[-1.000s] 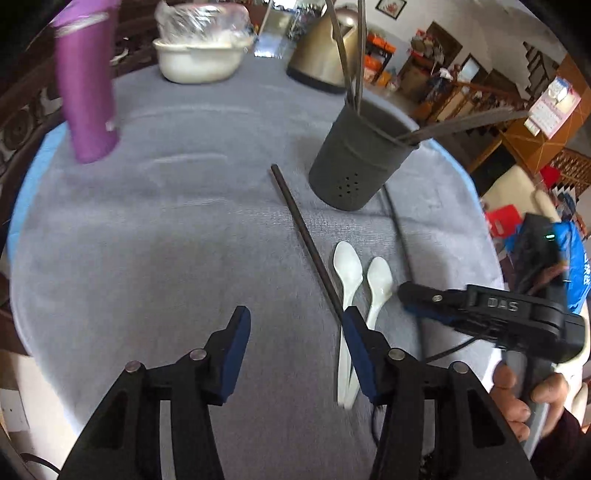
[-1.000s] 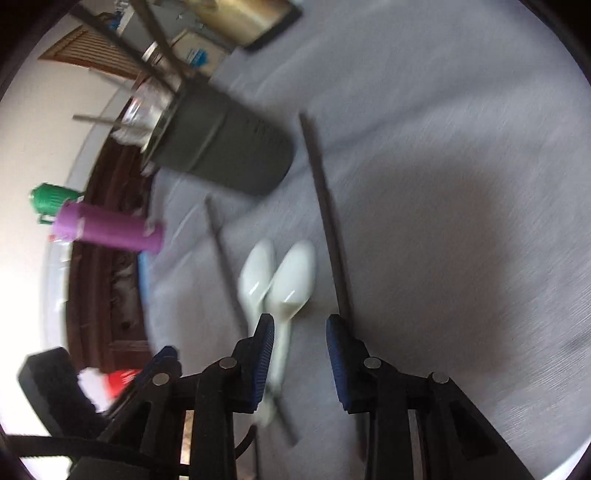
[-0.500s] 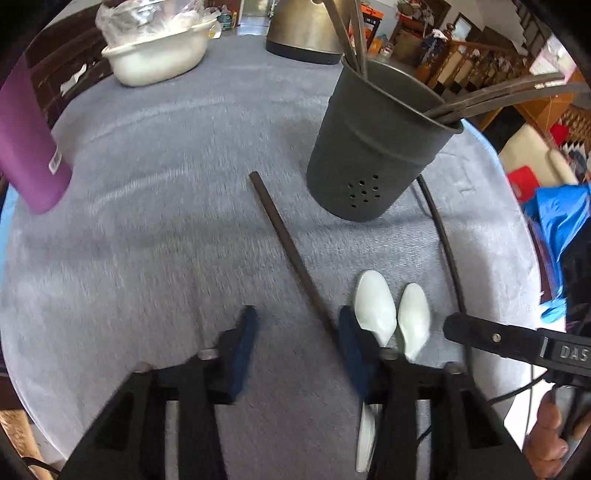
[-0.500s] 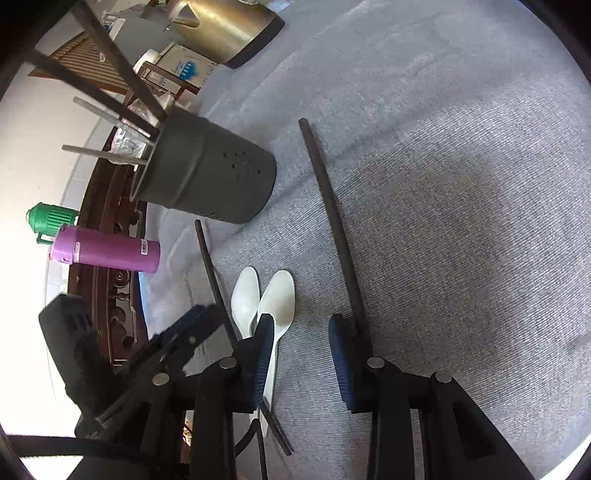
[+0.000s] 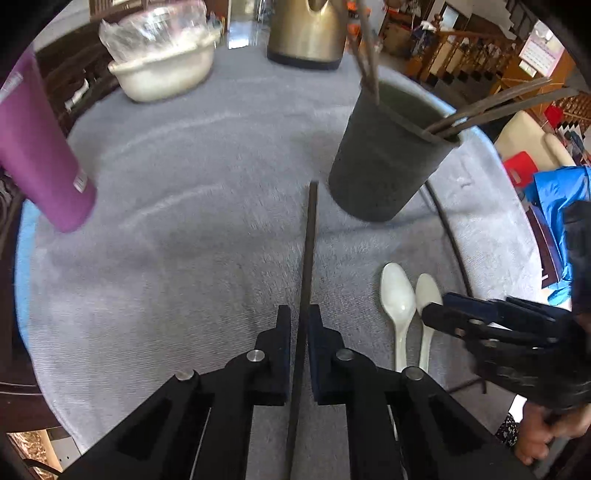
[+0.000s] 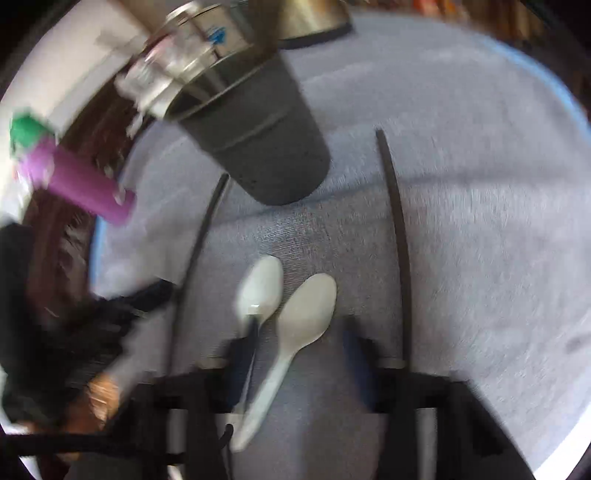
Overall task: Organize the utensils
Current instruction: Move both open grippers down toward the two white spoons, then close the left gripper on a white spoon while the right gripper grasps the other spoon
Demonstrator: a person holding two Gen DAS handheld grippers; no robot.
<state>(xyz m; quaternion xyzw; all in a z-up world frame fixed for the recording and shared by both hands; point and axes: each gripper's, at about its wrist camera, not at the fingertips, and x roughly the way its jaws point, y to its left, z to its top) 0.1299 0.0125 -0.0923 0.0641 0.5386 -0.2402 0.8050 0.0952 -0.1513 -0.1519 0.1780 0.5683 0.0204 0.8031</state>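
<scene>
Chopstick (image 5: pixel 308 240) clamped in left gripper (image 5: pixel 298 317); no writing legible.

No legible text in either view. Small label on purple bottle (image 5: pixel 79 181): blurred, unreadable. Blue mark on box (image 6: pixel 218 35) behind utensil holder: indistinct.

Round tabletop (image 5: pixel 177 236) under a grey cloth, blue edging at the rim. Standing on it: dark perforated utensil holder (image 5: pixel 384 162), purple bottle (image 5: pixel 37 155), cream bowl (image 5: pixel 162 74) wrapped in plastic, brass-coloured kettle (image 5: pixel 306 33) at the far side. Lying flat — two white plastic spoons (image 6: pixel 291 314) side by side, one dark chopstick (image 6: pixel 199 251) beside them and another (image 6: pixel 397 229) on their other side.
</scene>
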